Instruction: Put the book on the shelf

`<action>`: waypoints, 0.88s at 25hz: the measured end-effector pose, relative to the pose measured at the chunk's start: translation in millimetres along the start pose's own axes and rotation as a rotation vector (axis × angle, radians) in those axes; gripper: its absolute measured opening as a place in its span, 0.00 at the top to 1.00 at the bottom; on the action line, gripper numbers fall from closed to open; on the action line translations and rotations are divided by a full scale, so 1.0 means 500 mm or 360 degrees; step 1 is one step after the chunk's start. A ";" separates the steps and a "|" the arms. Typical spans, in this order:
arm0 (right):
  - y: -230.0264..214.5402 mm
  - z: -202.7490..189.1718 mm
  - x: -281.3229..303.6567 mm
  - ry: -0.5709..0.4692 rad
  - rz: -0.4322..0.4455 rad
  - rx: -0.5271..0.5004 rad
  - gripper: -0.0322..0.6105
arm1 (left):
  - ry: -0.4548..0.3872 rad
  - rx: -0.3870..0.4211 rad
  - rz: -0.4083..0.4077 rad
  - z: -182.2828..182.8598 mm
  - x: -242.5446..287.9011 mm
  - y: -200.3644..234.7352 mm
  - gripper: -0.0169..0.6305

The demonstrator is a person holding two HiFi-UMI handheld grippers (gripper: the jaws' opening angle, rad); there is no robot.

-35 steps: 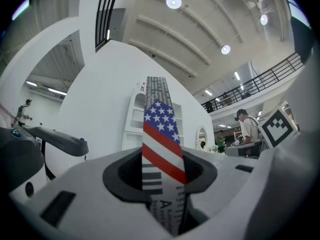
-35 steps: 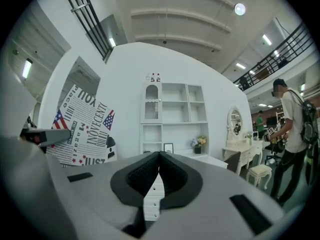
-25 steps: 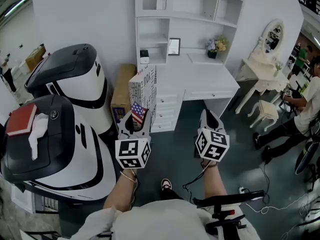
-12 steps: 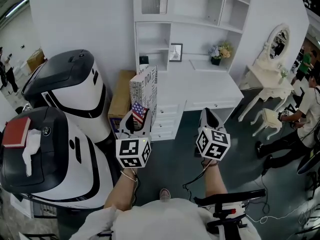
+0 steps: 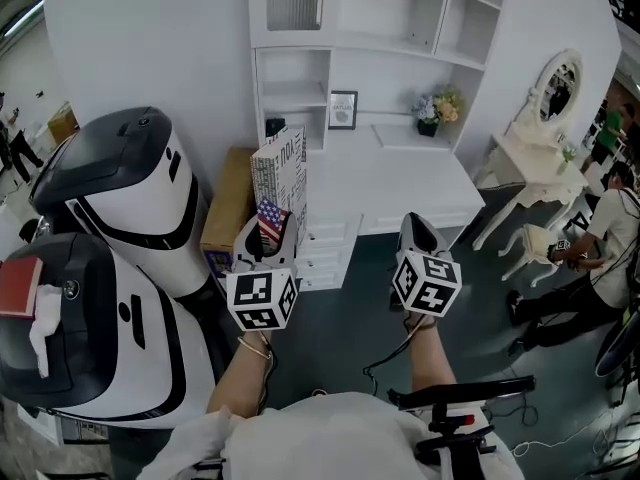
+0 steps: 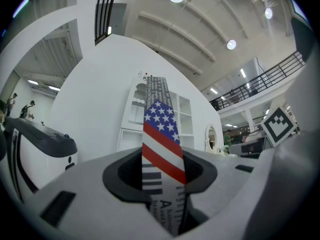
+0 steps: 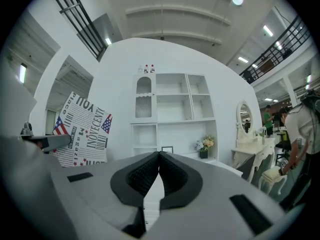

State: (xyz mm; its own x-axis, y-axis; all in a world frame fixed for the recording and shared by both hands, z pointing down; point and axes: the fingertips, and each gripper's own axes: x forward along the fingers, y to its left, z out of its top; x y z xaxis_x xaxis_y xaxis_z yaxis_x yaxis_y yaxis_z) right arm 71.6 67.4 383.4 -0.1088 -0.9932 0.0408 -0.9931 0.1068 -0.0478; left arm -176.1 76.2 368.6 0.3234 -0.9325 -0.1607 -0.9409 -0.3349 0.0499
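Thus far, my left gripper [image 5: 268, 241] clamps the book [image 5: 282, 173], my right gripper [image 5: 415, 228] sits closed and empty, the shelf [image 5: 292, 108] not yet reached.

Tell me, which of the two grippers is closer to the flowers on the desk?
Right. The right gripper is almost straight in front of the flowers; the left gripper, clamping the book, is further left.
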 end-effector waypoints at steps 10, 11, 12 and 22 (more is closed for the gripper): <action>-0.075 0.005 0.098 -0.0007 -0.0006 0.0016 0.92 | -0.0033 0.0035 -0.0029 -0.002 0.125 -0.027 0.73; -0.082 0.007 0.106 -0.0010 -0.0005 0.0016 0.92 | -0.0037 0.0037 -0.0029 -0.002 0.135 -0.029 0.73; -0.088 0.009 0.113 -0.0012 -0.0004 0.0016 0.92 | -0.0039 0.0040 -0.0028 -0.003 0.143 -0.032 0.73; -0.105 0.004 0.193 0.0037 0.0021 0.0001 0.92 | 0.0006 0.0061 -0.0015 -0.020 0.201 -0.029 0.73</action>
State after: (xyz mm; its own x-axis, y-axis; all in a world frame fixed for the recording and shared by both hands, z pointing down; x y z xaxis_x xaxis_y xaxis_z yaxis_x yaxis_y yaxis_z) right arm 113.3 -34.3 387.8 -0.1227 -0.9904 0.0635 -0.9916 0.1197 -0.0495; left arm -129.1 -13.9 361.5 0.3324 -0.9300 -0.1570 -0.9410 -0.3382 0.0107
